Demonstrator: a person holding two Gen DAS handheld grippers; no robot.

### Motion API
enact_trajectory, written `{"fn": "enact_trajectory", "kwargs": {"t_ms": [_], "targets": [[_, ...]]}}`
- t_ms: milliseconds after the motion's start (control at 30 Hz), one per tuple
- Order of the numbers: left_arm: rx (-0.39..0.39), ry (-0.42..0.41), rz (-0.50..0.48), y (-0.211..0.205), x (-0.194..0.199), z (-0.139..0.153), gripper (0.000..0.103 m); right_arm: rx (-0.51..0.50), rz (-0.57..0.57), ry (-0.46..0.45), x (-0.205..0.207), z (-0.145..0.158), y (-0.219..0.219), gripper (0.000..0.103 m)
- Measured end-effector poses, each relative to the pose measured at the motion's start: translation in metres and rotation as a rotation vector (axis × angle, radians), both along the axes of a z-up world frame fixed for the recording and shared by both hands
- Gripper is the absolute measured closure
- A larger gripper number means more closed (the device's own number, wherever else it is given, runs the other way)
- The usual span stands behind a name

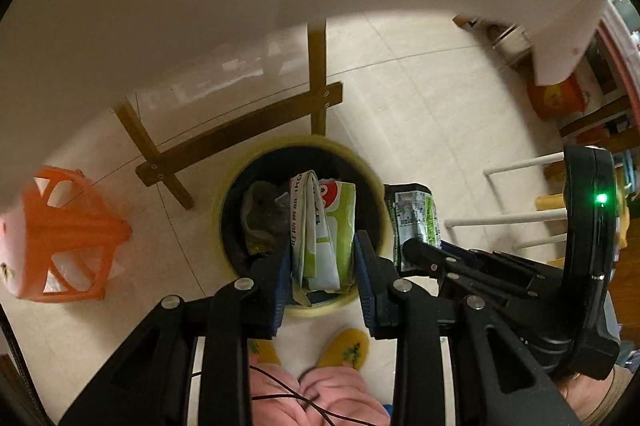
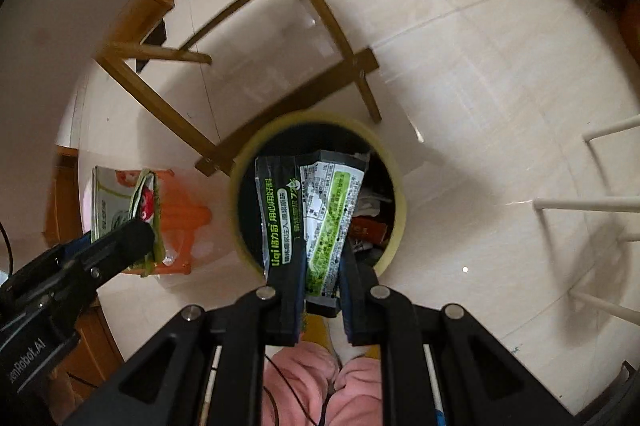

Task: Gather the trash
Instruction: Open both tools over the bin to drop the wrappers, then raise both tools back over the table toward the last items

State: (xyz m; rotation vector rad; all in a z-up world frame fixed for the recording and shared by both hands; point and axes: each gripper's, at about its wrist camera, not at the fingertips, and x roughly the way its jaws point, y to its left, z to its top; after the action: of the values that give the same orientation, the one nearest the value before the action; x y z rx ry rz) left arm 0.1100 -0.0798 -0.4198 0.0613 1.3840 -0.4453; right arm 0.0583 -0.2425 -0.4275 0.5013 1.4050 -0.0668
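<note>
Yellow slippers (image 1: 348, 348) show only in the left wrist view.

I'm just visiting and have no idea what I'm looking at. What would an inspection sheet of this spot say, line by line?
Surface: pale tiled floor, glossy.
Job's things: round yellow-rimmed bin with a dark liner, already holding rubbish; green-and-white packet; black-and-green wrapper.
Clutter: nothing seen loose on the floor.
Claws: left claw closed on the packet, above the bin; right claw closed on the wrapper, above the bin.
Cables: thin black wire across the person's pink trousers.
Surroundings: wooden table legs, orange plastic stool, white rack bars, yellow slippers.
</note>
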Motion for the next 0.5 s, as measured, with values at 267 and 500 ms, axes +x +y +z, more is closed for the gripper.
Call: {"fn": "enact_trajectory", "kwargs": {"t_ms": [267,500], "targets": [[0.041,-0.018,-0.014,0.000,0.014,-0.031,0.025,0.048,-0.009,-0.020,0.015,-0.049,0.006,0.082],[0.077,-0.046,-0.001,0.003,0.020,-0.025,0.006,0.057,-0.020,-0.040,0.016,-0.047,0.004,0.071]]}}
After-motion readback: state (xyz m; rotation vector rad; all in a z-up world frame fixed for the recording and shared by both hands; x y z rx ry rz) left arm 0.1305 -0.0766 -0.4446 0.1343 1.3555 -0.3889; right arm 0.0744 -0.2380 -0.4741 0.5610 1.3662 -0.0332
